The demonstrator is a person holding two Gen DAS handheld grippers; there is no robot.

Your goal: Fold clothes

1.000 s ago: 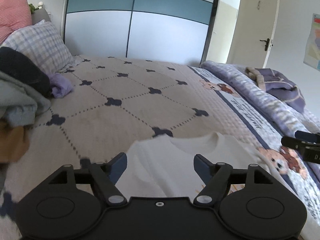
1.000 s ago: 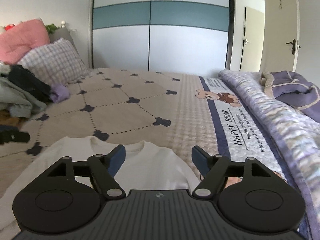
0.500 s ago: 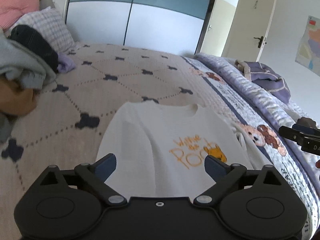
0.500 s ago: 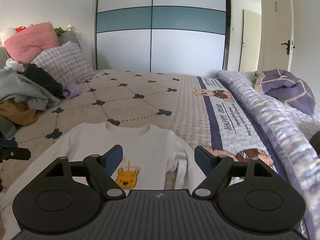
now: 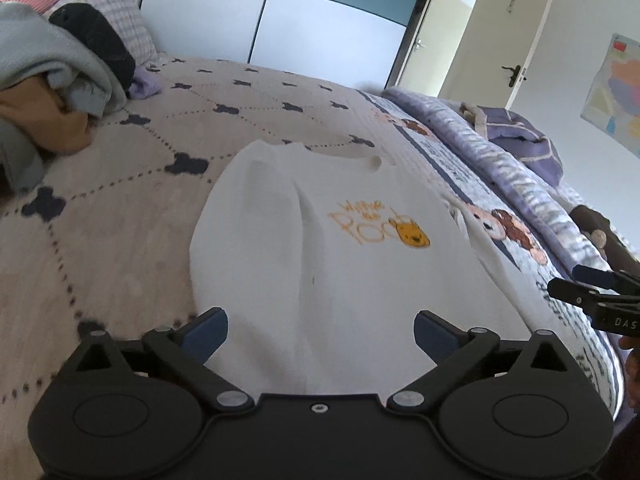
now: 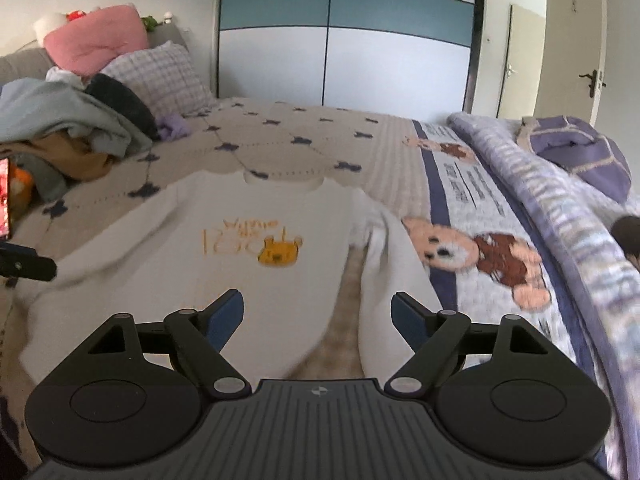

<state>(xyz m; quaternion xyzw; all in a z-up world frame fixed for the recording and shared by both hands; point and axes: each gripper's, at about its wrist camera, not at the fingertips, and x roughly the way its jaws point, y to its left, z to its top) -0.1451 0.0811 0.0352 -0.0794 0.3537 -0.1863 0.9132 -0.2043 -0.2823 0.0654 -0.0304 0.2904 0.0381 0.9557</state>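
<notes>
We see the bed first, then the white sweater lying flat on it, front up. Our left gripper is opening and our right gripper stands open, both empty above its hem.

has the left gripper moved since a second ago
Yes. The left gripper has pulled back toward the foot of the bed: the wardrobe has shifted up the left wrist view, and more of the white sweatshirt shows beyond the jaws.
</notes>
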